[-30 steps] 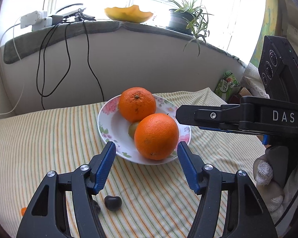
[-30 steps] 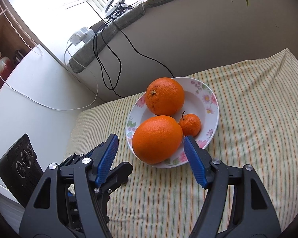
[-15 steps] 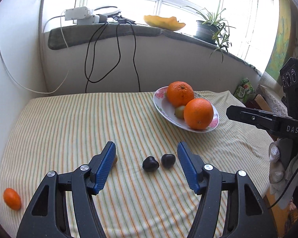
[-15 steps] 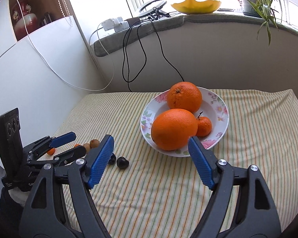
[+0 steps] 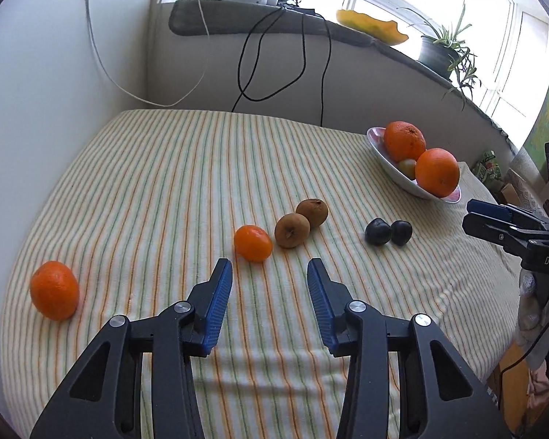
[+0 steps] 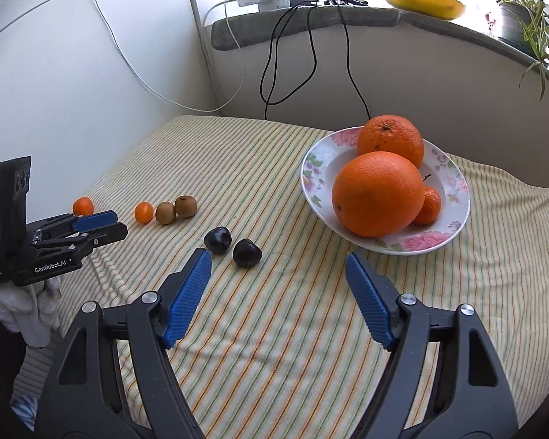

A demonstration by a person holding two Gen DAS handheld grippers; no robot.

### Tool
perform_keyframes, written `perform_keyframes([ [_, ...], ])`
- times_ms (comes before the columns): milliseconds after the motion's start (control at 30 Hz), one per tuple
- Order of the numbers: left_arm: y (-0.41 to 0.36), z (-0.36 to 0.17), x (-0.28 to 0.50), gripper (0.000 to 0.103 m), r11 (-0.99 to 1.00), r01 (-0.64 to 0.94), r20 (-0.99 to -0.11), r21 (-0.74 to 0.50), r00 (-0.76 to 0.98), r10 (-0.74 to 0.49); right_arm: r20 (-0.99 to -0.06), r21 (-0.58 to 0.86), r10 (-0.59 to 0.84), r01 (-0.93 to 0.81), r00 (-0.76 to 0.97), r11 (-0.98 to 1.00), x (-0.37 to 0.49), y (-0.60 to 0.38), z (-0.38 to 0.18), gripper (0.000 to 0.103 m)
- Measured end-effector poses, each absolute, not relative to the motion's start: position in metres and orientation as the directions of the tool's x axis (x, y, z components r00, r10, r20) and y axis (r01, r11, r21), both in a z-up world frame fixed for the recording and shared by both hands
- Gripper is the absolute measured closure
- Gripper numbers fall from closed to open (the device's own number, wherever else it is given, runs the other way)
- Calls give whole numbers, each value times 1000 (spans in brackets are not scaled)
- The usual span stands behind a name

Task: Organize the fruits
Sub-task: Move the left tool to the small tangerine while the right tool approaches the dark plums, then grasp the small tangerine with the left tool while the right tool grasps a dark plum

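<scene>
Left gripper [image 5: 270, 274] open wide, empty, above striped cloth [image 5: 157, 183]. Right gripper [image 6: 278, 267] open wide, empty. Just ahead: small tangerine [image 5: 253, 243], two kiwis [image 5: 292, 230], two dark plums [image 6: 218, 240]. Farther: flowered plate [image 6: 454, 216] held two big oranges [image 6: 377, 194].

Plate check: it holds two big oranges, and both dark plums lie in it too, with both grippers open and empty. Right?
Not quite. The two dark plums lie on the striped cloth, beside the plate, as the right wrist view shows. The rest stands.
</scene>
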State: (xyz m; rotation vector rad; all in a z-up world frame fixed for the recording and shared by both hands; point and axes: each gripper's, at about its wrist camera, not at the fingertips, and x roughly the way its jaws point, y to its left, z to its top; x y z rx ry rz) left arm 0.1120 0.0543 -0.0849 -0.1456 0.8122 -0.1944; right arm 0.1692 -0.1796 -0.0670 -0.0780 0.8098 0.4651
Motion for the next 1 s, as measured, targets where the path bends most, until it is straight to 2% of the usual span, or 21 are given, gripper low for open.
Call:
perform_keyframes([
  [67,57,-86,115,65,974,104,-710,-202,669,-219,-725,114,373,-434,579,894,172,-177,-73,35],
  [233,63,-91,125,69,970,95,-718,-224,657,-230,-750,120,366,-431,551,894,180,-172,-84,47],
  [400,66,-98,133,72,965,92,-728,-245,641,-245,-769,100,361,-458,528,883,187,-156,-90,52],
  [633,64,-98,139,73,968,109,-742,-226,625,-244,-798,99,357,-478,485,873,198,-141,-103,64],
  [1000,57,-100,151,74,962,132,-747,-238,608,-268,-806,136,388,-498,447,856,207,-141,-108,65],
])
